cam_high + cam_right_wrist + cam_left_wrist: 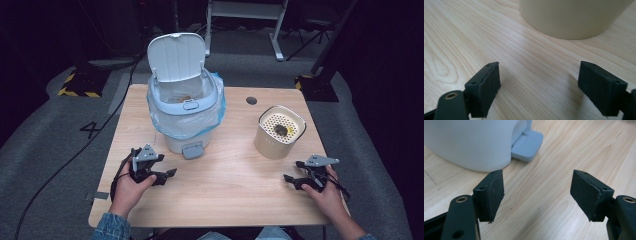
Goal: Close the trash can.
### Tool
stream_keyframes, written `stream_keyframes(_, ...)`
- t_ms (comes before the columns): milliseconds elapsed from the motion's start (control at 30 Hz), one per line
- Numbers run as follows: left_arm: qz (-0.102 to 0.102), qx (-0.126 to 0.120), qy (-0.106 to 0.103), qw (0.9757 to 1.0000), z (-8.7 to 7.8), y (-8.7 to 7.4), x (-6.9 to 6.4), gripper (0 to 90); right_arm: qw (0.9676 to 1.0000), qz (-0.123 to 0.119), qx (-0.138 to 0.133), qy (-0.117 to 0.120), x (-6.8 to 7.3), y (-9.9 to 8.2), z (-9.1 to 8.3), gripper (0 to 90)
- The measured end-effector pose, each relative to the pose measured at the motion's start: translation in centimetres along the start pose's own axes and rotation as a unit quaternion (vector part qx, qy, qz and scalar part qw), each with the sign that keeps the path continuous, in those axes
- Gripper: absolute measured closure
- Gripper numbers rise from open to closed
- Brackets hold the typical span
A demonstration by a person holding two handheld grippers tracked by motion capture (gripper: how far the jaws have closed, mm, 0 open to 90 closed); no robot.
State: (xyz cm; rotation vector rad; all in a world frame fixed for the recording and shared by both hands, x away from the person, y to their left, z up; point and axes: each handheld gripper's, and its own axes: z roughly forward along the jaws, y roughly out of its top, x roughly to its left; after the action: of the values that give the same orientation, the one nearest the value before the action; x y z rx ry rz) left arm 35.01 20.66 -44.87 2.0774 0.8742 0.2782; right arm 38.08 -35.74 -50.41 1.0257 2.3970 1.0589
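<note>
On wood table (225, 185), grey floor, dark room, bin (186, 107) at 1 o'clock of left gripper (160, 172), cup (280, 131) at 11 of right gripper (292, 172), both wide, empty.

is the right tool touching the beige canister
Apart. The right gripper view shows bare table between the open right tool and the beige canister; nothing sits between its jaws.

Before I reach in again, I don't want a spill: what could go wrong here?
The beige container stands near the table edge, just ahead of the open right tool; a careless push might slide or tip it. The bin's raised lid and loose bag could snag the left tool coming over.
</note>
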Motion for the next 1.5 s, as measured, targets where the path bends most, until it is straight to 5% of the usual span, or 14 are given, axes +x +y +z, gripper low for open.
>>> stream_keyframes(167, 0.012, -0.023, -0.023, 0.9994, -1.5, 1.3, 0.5, 27.8, 1.0000, -0.001, 0.001, 0.003, 0.0, 0.0, 0.0, 17.2)
stream_keyframes(300, 0.015, -0.044, -0.019, 0.9987, -3.1, 2.7, 1.1, 28.2, 1.0000, -0.001, 0.001, 0.002, 0.0, 0.0, 0.0, 17.2)
stream_keyframes(500, 0.023, -0.055, 0.028, 0.9978, -5.4, 5.3, 1.7, 28.9, 1.0000, -0.001, 0.001, 0.002, 0.0, 0.0, 0.0, 17.1)
stream_keyframes(767, 0.021, -0.084, 0.042, 0.9953, -7.5, 8.3, 2.9, 29.9, 1.0000, -0.001, 0.001, 0.002, 0.0, 0.0, 0.0, 17.2)
stream_keyframes(1167, -0.001, -0.151, 0.056, 0.9869, -8.8, 12.2, 5.5, 31.4, 1.0000, -0.001, 0.000, 0.002, 0.0, 0.0, 0.0, 17.2)
stream_keyframes(1500, 0.011, -0.189, 0.049, 0.9806, -9.1, 14.9, 6.5, 34.8, 1.0000, -0.001, 0.000, 0.000, 0.1, 0.0, 0.0, 17.3)
